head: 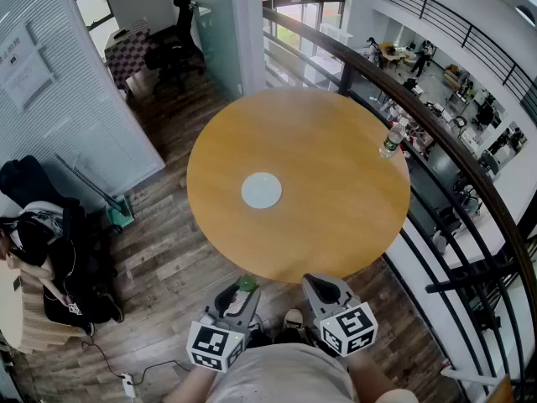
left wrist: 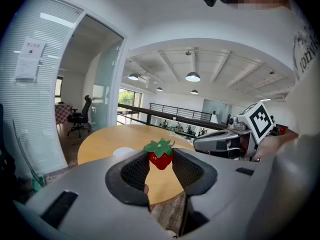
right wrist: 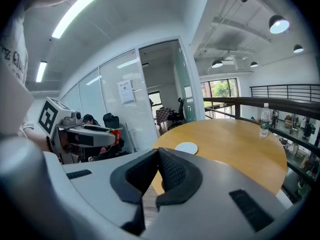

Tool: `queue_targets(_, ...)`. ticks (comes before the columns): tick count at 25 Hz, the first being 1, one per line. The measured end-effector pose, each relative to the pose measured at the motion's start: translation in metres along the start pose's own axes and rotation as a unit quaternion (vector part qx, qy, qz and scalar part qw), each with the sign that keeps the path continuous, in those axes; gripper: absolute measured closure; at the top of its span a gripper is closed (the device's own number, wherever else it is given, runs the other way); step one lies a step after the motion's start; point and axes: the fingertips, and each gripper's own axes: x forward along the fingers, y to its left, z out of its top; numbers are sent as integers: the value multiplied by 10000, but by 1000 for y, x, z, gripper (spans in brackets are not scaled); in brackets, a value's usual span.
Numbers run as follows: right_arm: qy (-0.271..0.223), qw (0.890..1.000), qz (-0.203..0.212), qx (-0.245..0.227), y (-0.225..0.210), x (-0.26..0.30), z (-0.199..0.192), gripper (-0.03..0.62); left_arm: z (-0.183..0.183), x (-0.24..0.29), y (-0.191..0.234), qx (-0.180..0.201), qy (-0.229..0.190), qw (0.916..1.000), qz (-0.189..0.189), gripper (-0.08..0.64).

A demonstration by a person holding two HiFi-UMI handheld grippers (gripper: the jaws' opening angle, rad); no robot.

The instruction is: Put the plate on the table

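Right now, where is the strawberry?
In the left gripper view, the strawberry sits clamped between the left gripper's jaws, just short of the round table's near edge.

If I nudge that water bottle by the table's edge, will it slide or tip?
Probably tip: the water bottle stands upright, tall and narrow. It sits close to the table rim, so it might fall off. Its fill level is unclear, so its weight is uncertain.
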Motion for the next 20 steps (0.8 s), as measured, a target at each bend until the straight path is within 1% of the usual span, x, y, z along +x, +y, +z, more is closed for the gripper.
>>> queue_targets(5,-1,10000,17,33,1,-2,1,571,1,-2,0,-122,5,9999,-14,405)
queue_targets(13,22,10000,25,23,3,5,3,571,4,-3,7,-83,-14,10000,-21,405)
queue_targets(20,-133,9996,-194,156,7,14,8,571,3,-14,27,-14,-48,9999,-91,405)
